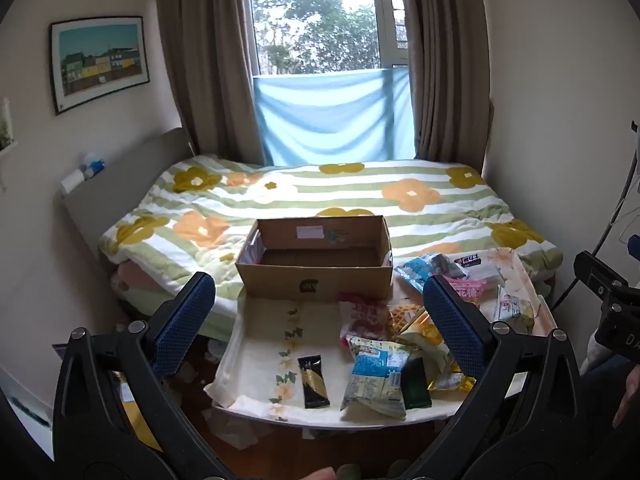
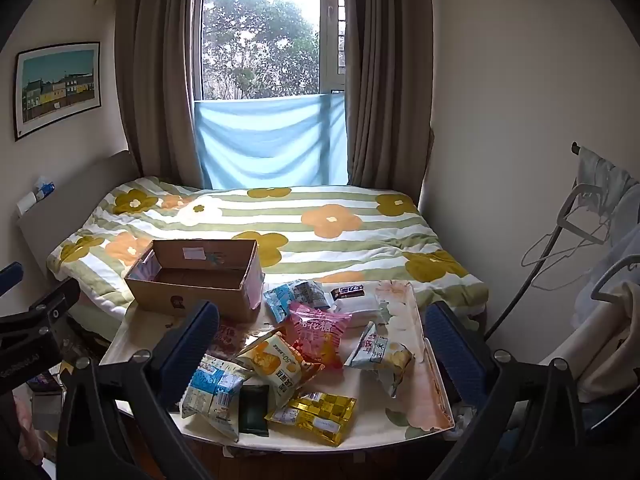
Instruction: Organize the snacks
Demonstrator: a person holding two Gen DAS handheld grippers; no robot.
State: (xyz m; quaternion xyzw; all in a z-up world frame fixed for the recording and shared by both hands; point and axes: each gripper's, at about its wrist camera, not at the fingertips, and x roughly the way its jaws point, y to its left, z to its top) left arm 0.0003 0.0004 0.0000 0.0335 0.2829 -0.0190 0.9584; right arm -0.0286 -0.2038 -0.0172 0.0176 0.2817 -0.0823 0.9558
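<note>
Both grippers, left (image 1: 318, 320) and right (image 2: 320, 344), jaws spread, nothing held; yellow bag (image 2: 276, 370) reads "50"; box (image 2: 196, 280) unfilled.

I see the open brown cardboard box (image 1: 316, 256) at the far left of the cloth-covered white table (image 1: 256, 344), with the flower-patterned striped bed (image 1: 320, 196) behind it. Right of the box lie the crinkly plastic snack packets (image 2: 296, 360) — piled together. One slim black sachet (image 1: 314, 380) lies apart, left of them, near the front edge.
</note>
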